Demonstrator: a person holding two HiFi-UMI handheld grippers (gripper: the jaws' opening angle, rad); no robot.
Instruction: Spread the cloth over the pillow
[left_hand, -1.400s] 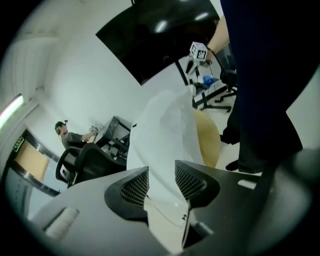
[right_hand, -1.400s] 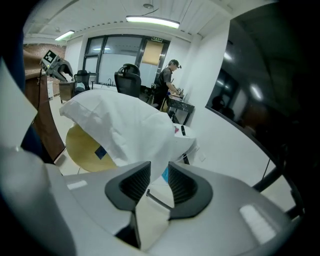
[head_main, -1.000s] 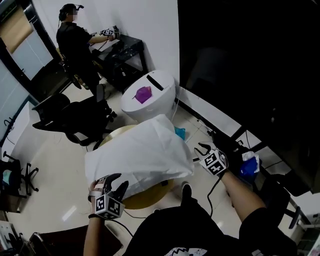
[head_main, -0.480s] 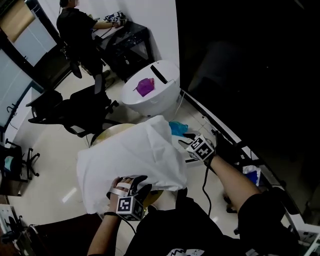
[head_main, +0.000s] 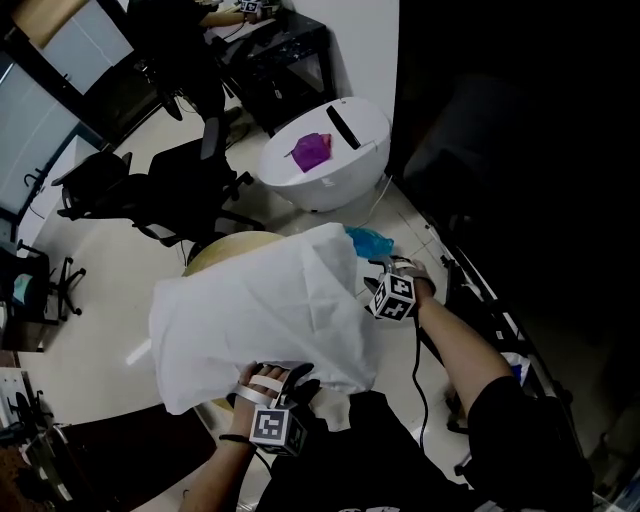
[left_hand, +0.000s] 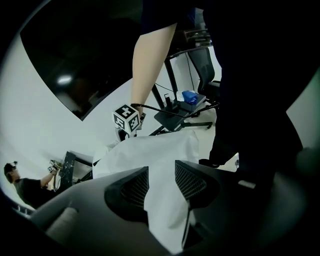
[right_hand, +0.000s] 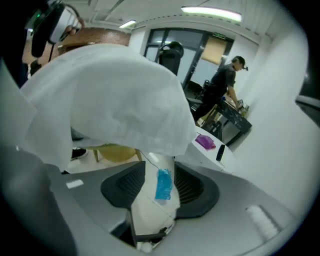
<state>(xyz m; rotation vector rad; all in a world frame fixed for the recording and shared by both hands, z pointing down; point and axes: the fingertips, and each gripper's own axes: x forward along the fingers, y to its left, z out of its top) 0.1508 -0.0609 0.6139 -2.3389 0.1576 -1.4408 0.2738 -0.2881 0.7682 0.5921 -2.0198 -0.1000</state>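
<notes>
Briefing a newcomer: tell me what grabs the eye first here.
A big white cloth drapes over the round tan table at centre, its near edge pinched in the left gripper. The right gripper, beside the cloth's right edge, has just been opening its jaws, with nothing between them.

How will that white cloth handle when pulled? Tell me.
The white cloth is probably floppy: it drapes in creased folds. Likely light, since it bunches between the left gripper's jaws. A tug would probably drag and wrinkle it.
</notes>
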